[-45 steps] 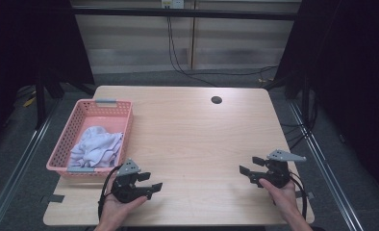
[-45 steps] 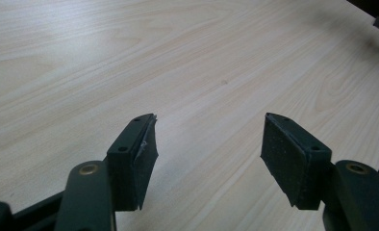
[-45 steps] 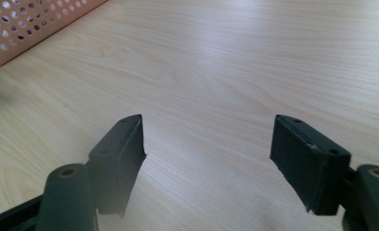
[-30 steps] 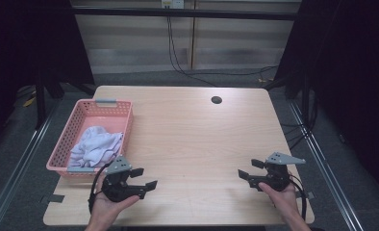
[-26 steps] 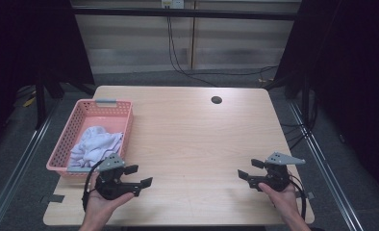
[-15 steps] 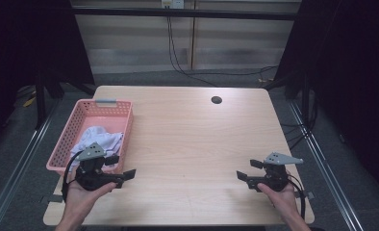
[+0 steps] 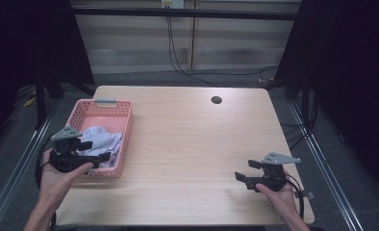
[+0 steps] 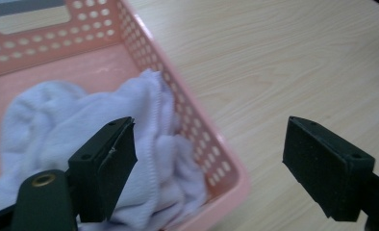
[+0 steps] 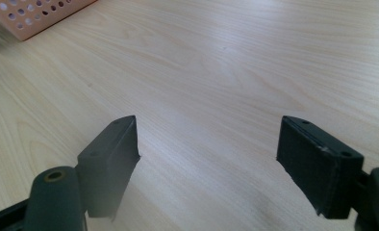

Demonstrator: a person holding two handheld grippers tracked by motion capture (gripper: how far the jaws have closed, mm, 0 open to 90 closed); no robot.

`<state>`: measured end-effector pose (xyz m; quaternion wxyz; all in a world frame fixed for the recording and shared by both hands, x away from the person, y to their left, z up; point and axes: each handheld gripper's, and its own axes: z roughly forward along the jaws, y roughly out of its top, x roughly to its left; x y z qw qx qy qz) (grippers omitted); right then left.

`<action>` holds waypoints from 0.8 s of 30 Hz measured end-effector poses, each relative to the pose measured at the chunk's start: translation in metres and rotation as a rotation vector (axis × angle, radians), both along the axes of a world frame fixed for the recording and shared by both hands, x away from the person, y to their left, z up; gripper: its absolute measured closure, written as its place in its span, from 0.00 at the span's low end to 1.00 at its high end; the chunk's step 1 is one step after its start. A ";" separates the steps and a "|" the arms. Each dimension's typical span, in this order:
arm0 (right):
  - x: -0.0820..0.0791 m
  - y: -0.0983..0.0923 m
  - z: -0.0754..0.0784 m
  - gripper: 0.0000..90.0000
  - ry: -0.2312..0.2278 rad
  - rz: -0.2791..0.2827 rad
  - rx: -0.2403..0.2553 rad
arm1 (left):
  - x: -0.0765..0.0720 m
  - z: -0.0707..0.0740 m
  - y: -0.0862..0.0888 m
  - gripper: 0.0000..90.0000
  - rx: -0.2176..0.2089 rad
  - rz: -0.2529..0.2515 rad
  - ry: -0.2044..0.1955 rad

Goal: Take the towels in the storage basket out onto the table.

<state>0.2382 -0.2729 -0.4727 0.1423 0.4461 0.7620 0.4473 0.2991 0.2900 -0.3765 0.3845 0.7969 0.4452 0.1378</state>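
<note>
A pink perforated basket (image 7: 126,126) stands at the table's left side with a crumpled white cloth (image 7: 102,140) in it. My left gripper (image 7: 98,150) hovers over the basket's near end, jaws pointing right. Its jaws have just been opening, and they stand wide apart with nothing between them. In the left gripper view the cloth (image 8: 57,125) lies below the left jaw, and the basket rim (image 8: 197,130) runs under the gap of the left gripper (image 8: 209,149). My right gripper (image 7: 244,170) rests near the table's front right, open over bare wood (image 9: 207,149).
The light wooden table (image 7: 192,139) has a dark round hole (image 7: 216,100) near its far edge. A corner of the basket (image 9: 29,19) lies far off in the right gripper view. Metal rails run along both sides of the table, with cables on the floor behind.
My left hand has moved left and upward from the table's front to above the basket's near end. The right hand has kept still.
</note>
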 end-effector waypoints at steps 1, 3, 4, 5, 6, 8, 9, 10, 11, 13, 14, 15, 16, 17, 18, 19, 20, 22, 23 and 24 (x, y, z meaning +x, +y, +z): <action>0.000 0.000 0.000 0.25 -0.002 0.000 -0.003 | 0.004 0.000 0.005 0.21 0.009 0.013 0.008; 0.000 0.001 0.000 0.24 0.002 0.003 -0.001 | 0.009 0.000 0.011 0.20 0.035 0.031 0.023; 0.001 0.001 0.000 0.24 0.003 0.008 0.000 | 0.012 -0.001 0.014 0.20 0.055 0.043 0.030; 0.001 0.001 0.000 0.24 0.003 0.008 0.000 | 0.014 -0.002 0.016 0.20 0.057 0.055 0.036; 0.001 0.001 0.000 0.24 0.003 0.009 -0.001 | 0.017 -0.003 0.019 0.20 0.062 0.060 0.037; 0.002 0.002 -0.001 0.24 0.005 0.013 -0.005 | 0.023 -0.005 0.023 0.22 0.062 0.078 0.046; 0.002 0.002 -0.001 0.24 0.009 0.012 -0.005 | 0.027 -0.005 0.026 0.21 0.080 0.073 0.056; 0.002 0.002 -0.001 0.24 0.009 0.015 -0.005 | 0.030 -0.007 0.026 0.20 0.086 0.087 0.068; 0.002 0.002 -0.001 0.24 0.009 0.017 -0.005 | 0.038 -0.008 0.027 0.19 0.135 0.090 0.071; 0.003 0.003 -0.001 0.24 0.009 0.016 -0.006 | 0.041 -0.009 0.026 0.19 0.155 0.092 0.086; 0.003 0.003 -0.001 0.24 0.008 0.018 -0.005 | 0.044 -0.009 0.025 0.19 0.159 0.096 0.091; 0.003 0.002 -0.001 0.24 0.008 0.019 -0.003 | 0.048 -0.010 0.025 0.19 0.163 0.090 0.103; 0.003 0.003 -0.001 0.24 0.008 0.019 -0.005 | 0.052 -0.012 0.025 0.18 0.158 0.094 0.111; 0.003 0.003 -0.002 0.24 0.010 0.021 -0.004 | 0.056 -0.013 0.026 0.18 0.165 0.089 0.115; 0.003 0.003 -0.002 0.24 0.013 0.022 -0.003 | 0.060 -0.015 0.026 0.18 0.154 0.107 0.122; 0.003 0.003 -0.002 0.24 0.014 0.023 -0.004 | 0.065 -0.018 0.028 0.18 0.158 0.103 0.137; 0.003 0.003 -0.002 0.24 0.014 0.024 -0.004 | 0.070 -0.021 0.028 0.18 0.159 0.111 0.156; 0.003 0.003 -0.002 0.24 0.015 0.025 -0.003 | 0.076 -0.026 0.026 0.19 0.185 0.110 0.178; 0.003 0.002 -0.002 0.24 0.012 0.027 -0.002 | 0.079 -0.029 0.024 0.19 0.197 0.105 0.189; 0.003 0.002 -0.002 0.24 0.013 0.030 -0.001 | 0.081 -0.031 0.024 0.18 0.209 0.095 0.202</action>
